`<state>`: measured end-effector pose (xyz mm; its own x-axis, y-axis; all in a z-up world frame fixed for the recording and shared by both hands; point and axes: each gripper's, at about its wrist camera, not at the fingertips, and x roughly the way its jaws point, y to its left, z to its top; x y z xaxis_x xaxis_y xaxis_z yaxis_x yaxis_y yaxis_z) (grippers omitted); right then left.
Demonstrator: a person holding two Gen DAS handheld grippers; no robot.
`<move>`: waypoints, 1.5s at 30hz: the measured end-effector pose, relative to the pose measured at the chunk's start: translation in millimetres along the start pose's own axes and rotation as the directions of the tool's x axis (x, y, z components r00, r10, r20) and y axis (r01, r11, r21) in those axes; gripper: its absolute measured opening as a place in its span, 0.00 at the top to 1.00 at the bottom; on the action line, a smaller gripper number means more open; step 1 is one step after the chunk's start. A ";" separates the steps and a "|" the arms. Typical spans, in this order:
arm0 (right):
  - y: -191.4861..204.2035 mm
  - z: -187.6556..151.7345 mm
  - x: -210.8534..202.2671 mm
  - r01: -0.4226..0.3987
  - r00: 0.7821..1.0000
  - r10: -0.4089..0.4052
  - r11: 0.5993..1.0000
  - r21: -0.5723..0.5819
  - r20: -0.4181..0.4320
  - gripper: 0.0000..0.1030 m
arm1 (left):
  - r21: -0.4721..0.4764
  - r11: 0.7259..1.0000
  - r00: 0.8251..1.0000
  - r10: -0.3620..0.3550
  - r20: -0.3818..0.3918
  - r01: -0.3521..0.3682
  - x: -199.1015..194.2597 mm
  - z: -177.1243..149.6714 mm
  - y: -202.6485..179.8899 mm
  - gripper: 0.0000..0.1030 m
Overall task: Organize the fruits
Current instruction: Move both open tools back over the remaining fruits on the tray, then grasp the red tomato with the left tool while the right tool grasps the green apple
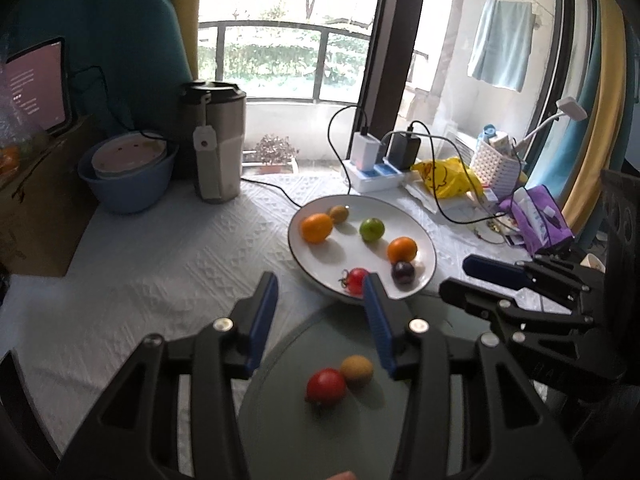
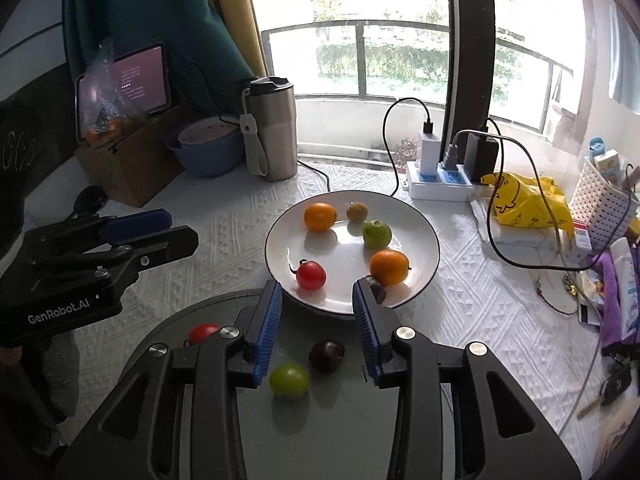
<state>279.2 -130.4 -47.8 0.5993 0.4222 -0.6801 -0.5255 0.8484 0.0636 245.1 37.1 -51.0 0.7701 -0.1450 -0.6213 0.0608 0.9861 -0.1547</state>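
A white plate (image 1: 424,240) (image 2: 424,232) holds two oranges (image 2: 320,217), a green fruit (image 2: 377,233), a kiwi (image 2: 357,212), a red tomato (image 2: 311,275) and a dark plum (image 2: 377,288). A grey-green round plate (image 1: 320,432) (image 2: 320,420) in front holds a red tomato (image 1: 326,386), a kiwi (image 1: 357,367), a green fruit (image 2: 289,379) and a dark plum (image 2: 326,355). My left gripper (image 1: 322,292) is open and empty above the grey plate. My right gripper (image 2: 317,300) is open and empty, also above it, and shows in the left wrist view (image 1: 460,280).
A steel tumbler (image 2: 272,128), a blue bowl (image 2: 208,152) and a cardboard box (image 2: 128,168) stand at the back left. A power strip (image 2: 440,184) with cables, a yellow bag (image 2: 524,200), a white basket (image 2: 604,200) and purple items (image 2: 616,300) crowd the right.
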 end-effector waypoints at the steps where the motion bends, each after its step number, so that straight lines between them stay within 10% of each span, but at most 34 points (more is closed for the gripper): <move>1: 0.7 -1.9 -2.8 0.001 1.000 -0.001 1.000 0.000 0.002 0.62 | -0.001 1.000 1.000 0.001 0.001 -0.001 -2.4 -1.6 0.0 0.55; 45: 24.5 -63.4 29.6 -0.039 0.988 0.043 0.999 0.036 -0.146 0.52 | -0.016 1.000 0.986 -0.023 -0.164 0.021 15.6 -81.4 5.2 0.55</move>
<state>245.8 -117.3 -112.7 0.4813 0.4075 -0.7761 -0.5262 0.8424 0.1160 205.7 33.4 -124.0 0.6541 -0.1792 -0.7349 0.0669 0.9814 -0.1799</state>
